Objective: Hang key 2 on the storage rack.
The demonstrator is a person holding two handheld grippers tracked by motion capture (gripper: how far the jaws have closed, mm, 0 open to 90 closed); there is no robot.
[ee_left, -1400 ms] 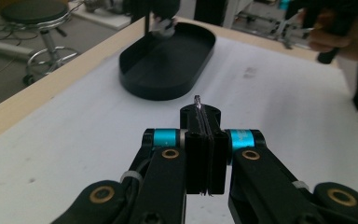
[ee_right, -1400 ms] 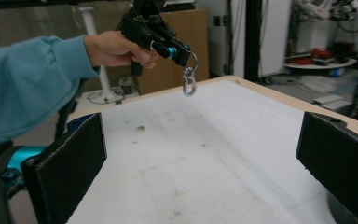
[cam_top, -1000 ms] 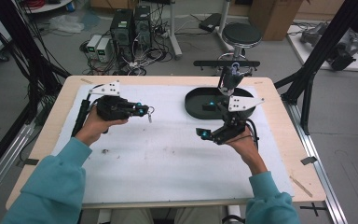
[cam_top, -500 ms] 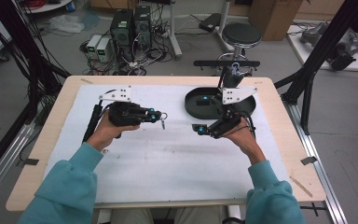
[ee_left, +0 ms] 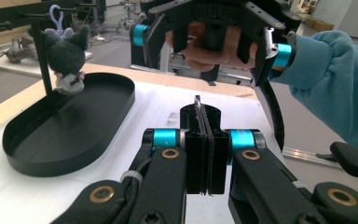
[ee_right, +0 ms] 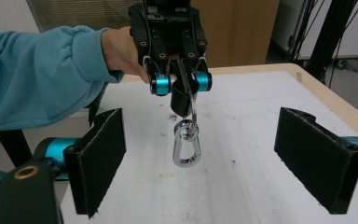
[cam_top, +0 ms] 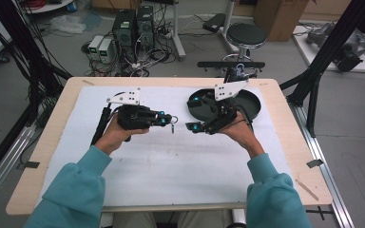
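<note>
My left gripper (cam_top: 168, 118) is shut on the upper ring of a silver carabiner clip (ee_right: 184, 147), which hangs down from its closed jaws above the white mat. In the left gripper view its pads (ee_left: 205, 116) are pressed flat together. My right gripper (cam_top: 194, 114) faces it from the right, a short way off and open. Its jaws have just been closing a little, and its wide black pads (ee_right: 100, 158) touch nothing. In the right gripper view the clip hangs beyond them, in line with the gap. The left gripper (ee_right: 182, 100) points straight at that camera.
A black oval tray (cam_top: 247, 102) lies at the back right of the mat, behind the right hand. A small dark plush toy (ee_left: 67, 58) with a purple loop hangs on a black stand over it. The wooden table edge (cam_top: 285, 118) runs along the right.
The left gripper has moved right towards the middle with the clip. The right gripper has come left, off the tray, and both now face each other closely. The right jaws narrowed slightly.
</note>
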